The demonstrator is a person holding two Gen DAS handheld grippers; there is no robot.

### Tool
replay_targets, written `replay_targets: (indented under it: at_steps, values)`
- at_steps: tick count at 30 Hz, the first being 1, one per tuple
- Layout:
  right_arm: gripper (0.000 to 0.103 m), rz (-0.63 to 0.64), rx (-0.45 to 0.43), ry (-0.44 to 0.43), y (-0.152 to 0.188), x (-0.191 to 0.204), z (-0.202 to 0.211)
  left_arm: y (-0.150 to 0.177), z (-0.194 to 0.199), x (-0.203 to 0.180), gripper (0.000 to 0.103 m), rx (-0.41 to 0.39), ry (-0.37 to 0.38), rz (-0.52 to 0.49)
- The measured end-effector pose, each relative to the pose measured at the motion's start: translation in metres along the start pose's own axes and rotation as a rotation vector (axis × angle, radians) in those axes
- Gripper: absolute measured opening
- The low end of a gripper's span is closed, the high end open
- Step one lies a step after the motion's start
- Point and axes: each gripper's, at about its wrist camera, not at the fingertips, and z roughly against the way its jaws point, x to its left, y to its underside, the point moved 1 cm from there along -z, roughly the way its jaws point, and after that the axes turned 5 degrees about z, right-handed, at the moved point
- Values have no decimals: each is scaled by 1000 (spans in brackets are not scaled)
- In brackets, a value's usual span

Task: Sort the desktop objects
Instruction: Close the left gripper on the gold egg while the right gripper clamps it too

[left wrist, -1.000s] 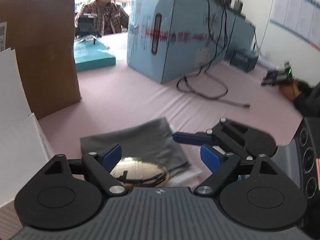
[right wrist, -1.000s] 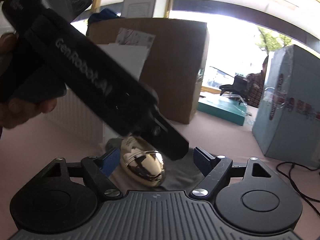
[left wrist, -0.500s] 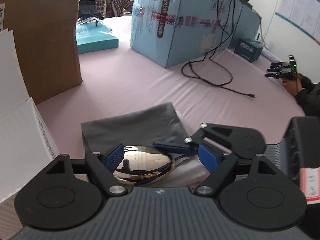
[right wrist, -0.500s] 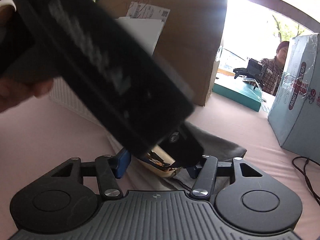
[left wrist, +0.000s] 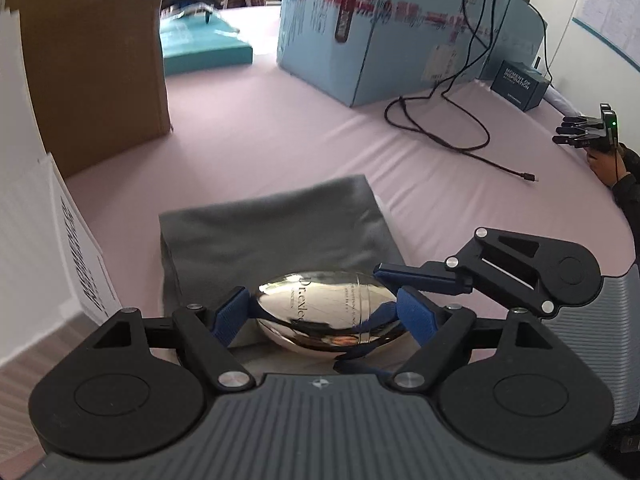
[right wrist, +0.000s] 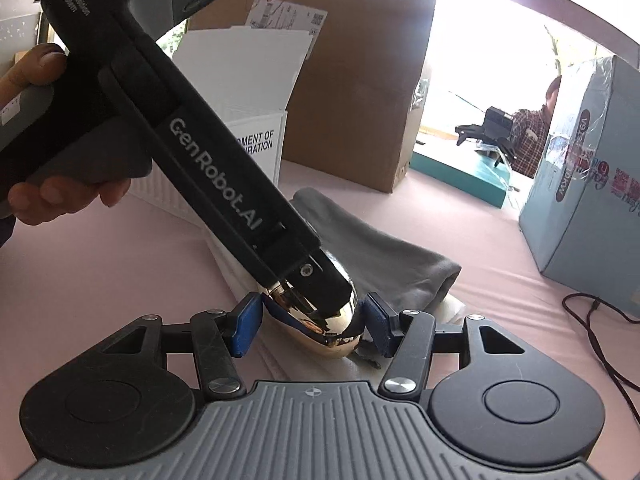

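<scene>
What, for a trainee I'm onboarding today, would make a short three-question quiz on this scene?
1. True or false: the gold egg-shaped case lies directly on the pink tablecloth.
2. How many grippers have jaws on either side of the case? A none, B one, C two.
3. Fill in: the black cable lies in front of the big ___ box.

Key: 1 false, it lies on the grey cloth. 2 C, the left gripper and the right gripper. 3 blue.
</scene>
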Motion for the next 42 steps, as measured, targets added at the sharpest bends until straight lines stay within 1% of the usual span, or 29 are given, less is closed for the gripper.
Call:
replay_targets:
  at_steps: [3, 5, 7, 8, 13, 17, 22, 30, 37, 42]
  values:
    - [53, -11, -1, -5, 3, -4, -1, 1, -1, 1, 84, -2, -8, 7]
    - [53, -8, 0, -4, 4, -4, -3, 1, -6, 5, 86, 18, 24, 38]
    - [54, -1, 1, 0, 5, -4, -4, 3, -13, 11, 88, 39, 64, 92]
    - [54, 0, 0, 2, 6, -4, -6, 3, -14, 12, 89, 32, 74, 104]
    - [53, 5, 1, 5, 6, -1, -5, 4, -12, 11, 86, 14, 60, 123]
    - [53, 24, 3, 6, 5, -1, -10, 3, -9, 13, 79, 9, 39, 161]
    - [53, 24, -5, 9, 6, 5, -3, 4, -6, 11, 78, -4, 22, 148]
    - [53, 6, -80, 12, 3, 2, 7, 1, 11, 9, 79, -50, 11, 145]
    - [53, -43, -201, 10, -2, 0, 27, -3, 38, 4, 78, -129, 18, 122]
    - [53, -62, -257, 28, -10, 8, 41, -5, 56, 1, 78, -173, 20, 114]
